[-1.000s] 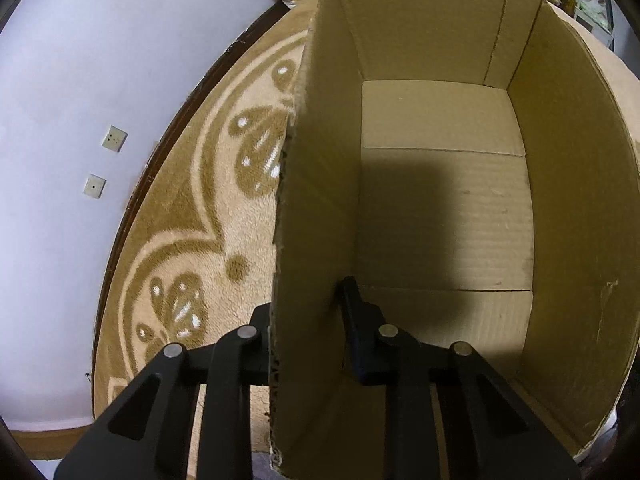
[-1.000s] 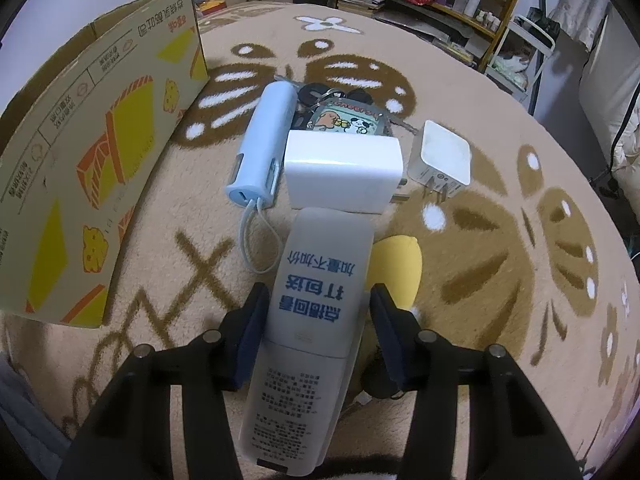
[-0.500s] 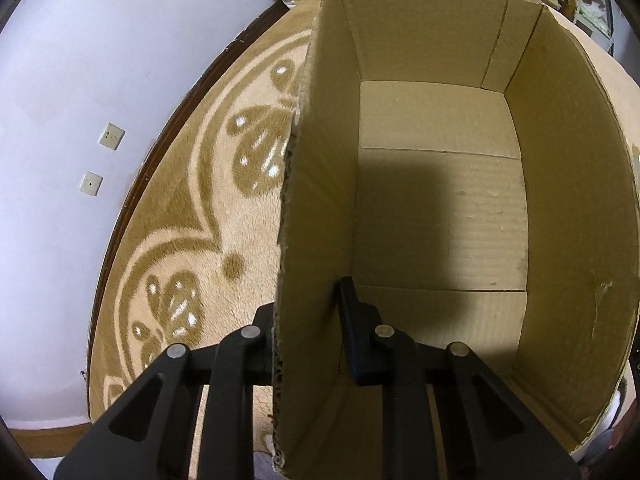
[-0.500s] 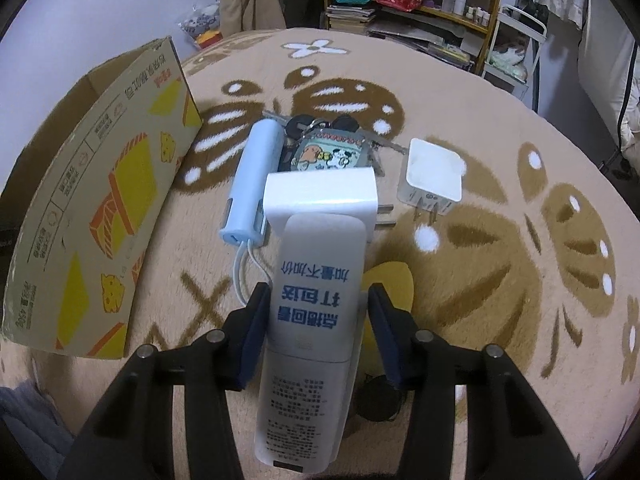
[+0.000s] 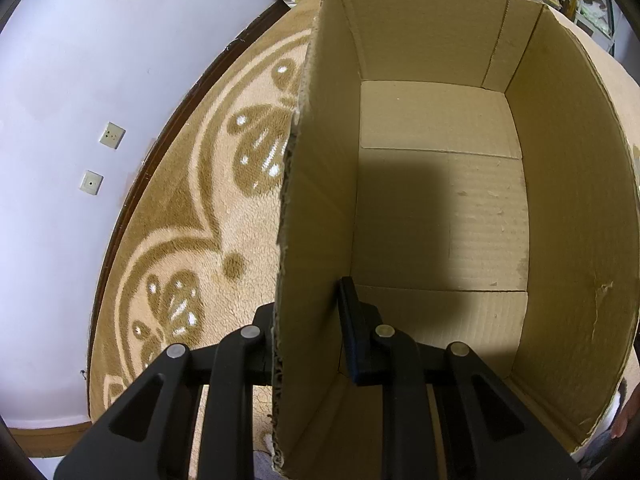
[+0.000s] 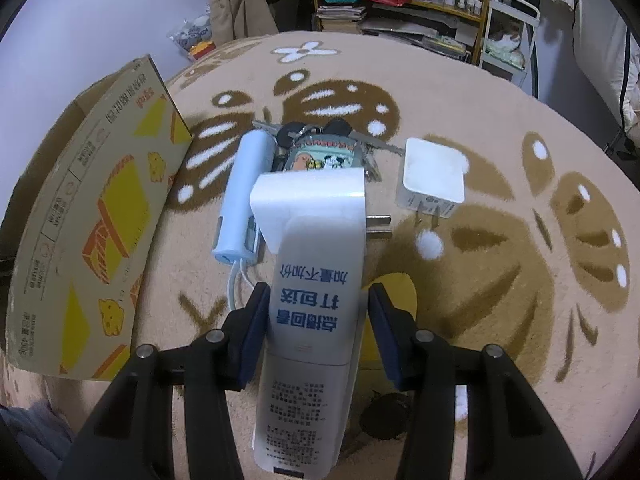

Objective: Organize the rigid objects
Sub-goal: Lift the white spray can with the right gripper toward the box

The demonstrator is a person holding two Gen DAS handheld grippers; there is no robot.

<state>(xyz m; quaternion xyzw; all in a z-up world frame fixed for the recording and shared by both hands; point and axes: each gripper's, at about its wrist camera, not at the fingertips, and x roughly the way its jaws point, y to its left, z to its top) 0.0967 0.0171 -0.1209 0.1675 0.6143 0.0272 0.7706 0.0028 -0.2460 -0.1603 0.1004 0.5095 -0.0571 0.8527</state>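
Two black fingers of the left gripper (image 5: 310, 332) clamp the brown cardboard box (image 5: 560, 208) wall between them. Right gripper (image 6: 316, 334) fingers hold a white printed tube (image 6: 312, 320) lengthwise, its cap beyond the fingertips.

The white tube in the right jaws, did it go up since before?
Yes. The white tube rose: its tip now covers the plug block and nears the keys on the rug.

We judge this a lived-in room of a home. A plush beige carpet (image 6: 460, 92) with brown floral patterns covers the floor. Along the far wall stands a cluttered shelf unit (image 6: 420, 4) with bottles, stacked books and bags; garments (image 6: 236, 0) hang beside it. We note two wall sockets (image 5: 102, 158) on the plain pale wall above a dark skirting board (image 5: 160, 160).
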